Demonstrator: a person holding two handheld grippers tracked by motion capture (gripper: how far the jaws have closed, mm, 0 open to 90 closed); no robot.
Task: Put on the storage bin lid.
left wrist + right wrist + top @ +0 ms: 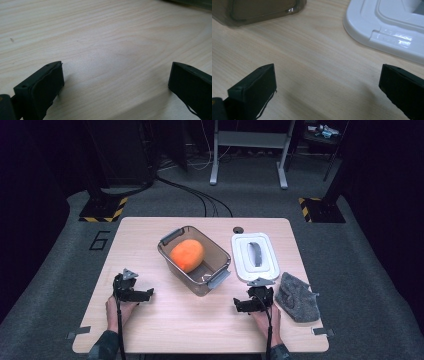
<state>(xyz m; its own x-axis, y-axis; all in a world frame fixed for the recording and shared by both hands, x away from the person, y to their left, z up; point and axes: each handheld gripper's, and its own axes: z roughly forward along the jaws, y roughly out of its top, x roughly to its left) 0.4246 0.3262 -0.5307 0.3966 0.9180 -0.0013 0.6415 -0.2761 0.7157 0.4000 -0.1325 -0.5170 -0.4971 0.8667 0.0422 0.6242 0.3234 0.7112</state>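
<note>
Table [150, 330] holds one orange [186, 254] in one tub [220, 251], one lid [272, 265], one cloth [298, 296] — left gripper [146, 294], right gripper [239, 306] spread, empty.

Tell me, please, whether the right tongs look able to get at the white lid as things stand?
Probably yes: the right tongs are open, and bare table lies between them and the white lid; nothing blocks the way.

Glossy white plastic lid [255, 256], matt wood table [200, 325]
</note>
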